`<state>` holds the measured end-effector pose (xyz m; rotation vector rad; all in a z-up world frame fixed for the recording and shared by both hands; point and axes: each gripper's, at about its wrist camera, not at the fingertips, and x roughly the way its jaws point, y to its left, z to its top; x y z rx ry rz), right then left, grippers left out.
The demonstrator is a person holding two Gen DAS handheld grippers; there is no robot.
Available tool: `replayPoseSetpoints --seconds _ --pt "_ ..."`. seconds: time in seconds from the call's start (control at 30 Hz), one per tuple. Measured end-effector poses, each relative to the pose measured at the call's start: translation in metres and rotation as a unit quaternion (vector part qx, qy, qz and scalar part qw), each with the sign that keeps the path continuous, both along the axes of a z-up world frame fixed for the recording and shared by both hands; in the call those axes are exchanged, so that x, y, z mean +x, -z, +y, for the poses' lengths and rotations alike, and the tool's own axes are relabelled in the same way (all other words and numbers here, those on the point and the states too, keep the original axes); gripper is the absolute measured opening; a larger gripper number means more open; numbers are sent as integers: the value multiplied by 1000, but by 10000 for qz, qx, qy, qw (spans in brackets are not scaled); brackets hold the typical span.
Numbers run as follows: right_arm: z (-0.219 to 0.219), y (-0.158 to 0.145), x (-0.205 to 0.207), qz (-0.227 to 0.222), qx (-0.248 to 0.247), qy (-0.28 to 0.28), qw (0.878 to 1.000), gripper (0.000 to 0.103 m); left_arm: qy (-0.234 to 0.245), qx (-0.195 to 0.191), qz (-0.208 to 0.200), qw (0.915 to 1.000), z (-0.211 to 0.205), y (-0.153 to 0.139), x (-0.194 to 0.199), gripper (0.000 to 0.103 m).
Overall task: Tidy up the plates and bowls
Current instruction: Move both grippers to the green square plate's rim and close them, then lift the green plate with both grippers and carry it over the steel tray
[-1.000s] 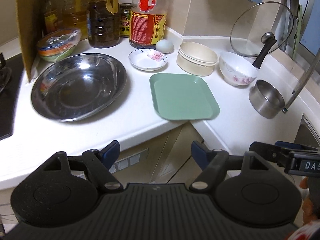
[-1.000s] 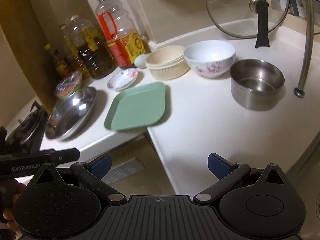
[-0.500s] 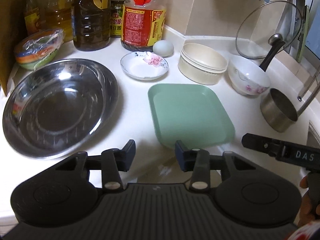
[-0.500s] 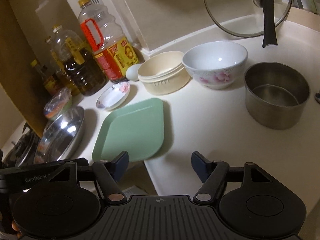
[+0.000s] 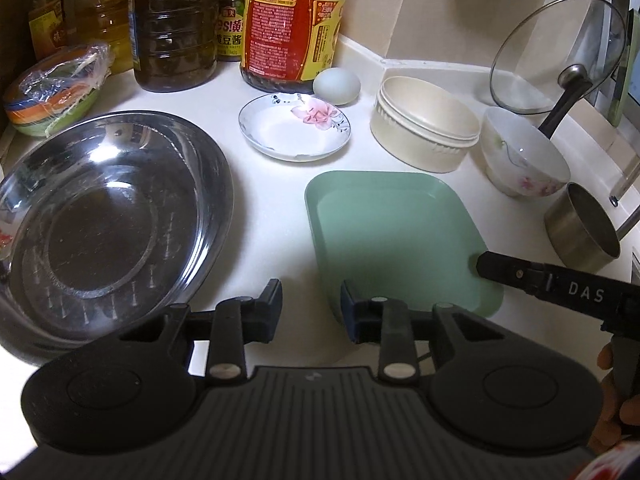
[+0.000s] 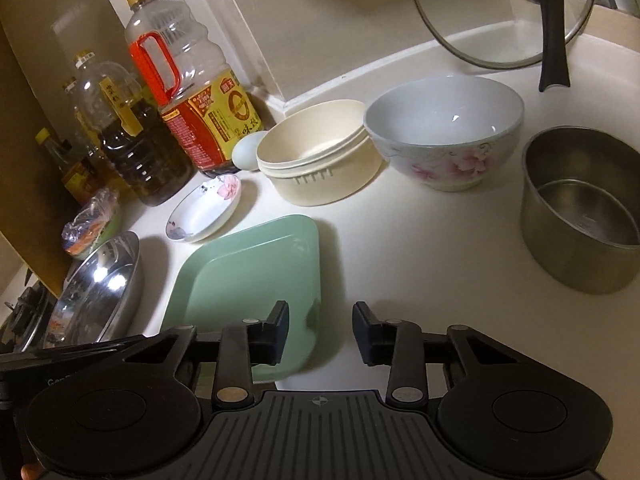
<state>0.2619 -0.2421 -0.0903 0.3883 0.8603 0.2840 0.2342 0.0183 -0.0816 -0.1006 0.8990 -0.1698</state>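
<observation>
White bench (image 5: 272,216), corner layout, its far left end cut off by a cardboard panel.
One steel basin (image 5: 108,216), the largest item, left side; its left rim runs out of frame in the left wrist view.
One green square plate (image 5: 392,236) mid-bench at the front edge, near corner hidden behind the gripper fingers in both views.
One steel pot (image 6: 580,212) far right, cut off by the frame edge.
One floral bowl (image 6: 444,128), one cream tub (image 6: 320,152) just beside it; whether the tub is one piece or a nested stack is hard to tell.
One small floral saucer (image 5: 294,126) behind the plate.
One egg (image 5: 336,86), partly hidden behind the tub in the right view.
Left hand-held gripper (image 5: 310,306): jaws just narrowed, part-open, nothing between them, over the plate's left edge.
Right hand-held gripper (image 6: 320,326): the same, jaws just narrowed, empty, at the plate's right edge.
</observation>
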Motion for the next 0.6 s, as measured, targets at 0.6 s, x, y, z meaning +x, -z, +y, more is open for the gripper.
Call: replayPoseSetpoints --seconds 0.6 --pt "8 6 4 -55 -94 -197 9997 6 201 -51 4 9998 -9 4 4 9"
